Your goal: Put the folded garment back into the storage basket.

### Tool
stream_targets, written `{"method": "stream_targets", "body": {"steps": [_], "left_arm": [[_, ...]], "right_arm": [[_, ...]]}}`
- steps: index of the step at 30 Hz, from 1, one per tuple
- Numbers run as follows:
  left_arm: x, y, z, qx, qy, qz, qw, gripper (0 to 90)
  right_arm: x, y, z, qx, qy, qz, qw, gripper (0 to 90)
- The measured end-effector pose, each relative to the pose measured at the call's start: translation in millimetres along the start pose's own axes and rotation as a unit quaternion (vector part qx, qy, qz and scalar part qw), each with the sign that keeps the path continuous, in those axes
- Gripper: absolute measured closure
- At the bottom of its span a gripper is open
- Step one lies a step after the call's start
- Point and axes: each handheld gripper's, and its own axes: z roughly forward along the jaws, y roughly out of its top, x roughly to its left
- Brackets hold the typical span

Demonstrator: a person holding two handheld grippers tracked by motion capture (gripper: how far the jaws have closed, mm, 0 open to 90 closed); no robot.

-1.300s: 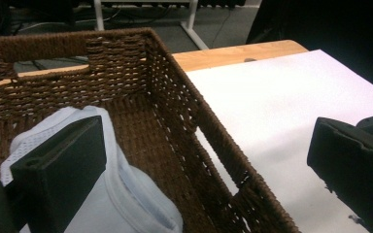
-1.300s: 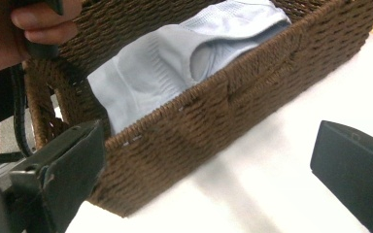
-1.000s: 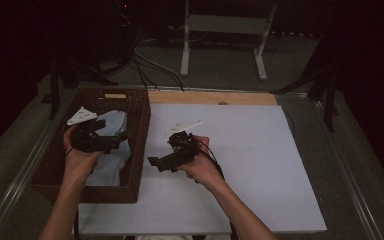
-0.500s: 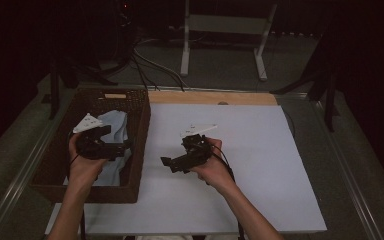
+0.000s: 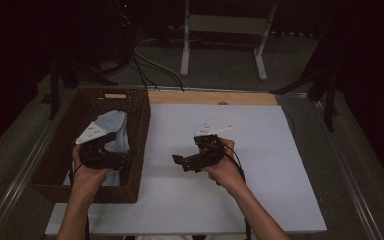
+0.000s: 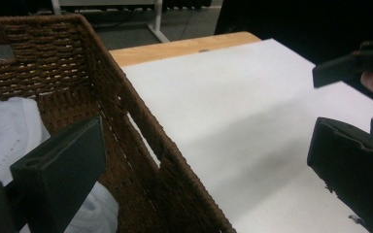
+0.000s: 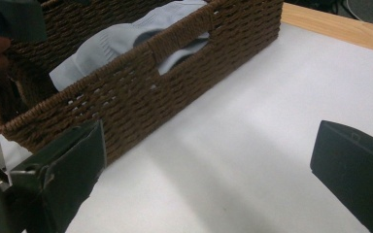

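Wicker stood between the jaws of the left gripper [image 5: 122, 159], spread wide astride the basket [image 5: 139, 131] wall with the cloth [image 5: 112, 131] inside, so closing could have snagged the weave, while the right gripper [image 5: 182, 161] hovered, jaws apart, over the table [image 5: 260, 165].

white board [image 5: 260, 165] open | basket wall [image 5: 139, 140] blocks left gripper [image 5: 122, 161]
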Motion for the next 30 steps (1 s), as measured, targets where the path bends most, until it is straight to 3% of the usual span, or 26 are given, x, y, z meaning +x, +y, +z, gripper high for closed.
{"method": "stream_targets", "body": {"steps": [7, 30], "left_arm": [[-4.4, -4.7, -0.1, -0.009, 0.001, 0.004, 0.9999, 2.2], [-10.3, -12.8, -2.2, -0.002, -0.017, 0.012, 0.9998, 2.2]], "right_arm": [[-7.7, -5.9, -6.8, -0.002, -0.012, 0.001, 0.9999, 0.0], [-24.9, -26.9, -40.8, -0.033, -0.04, 0.016, 0.9985, 0.0]]}}
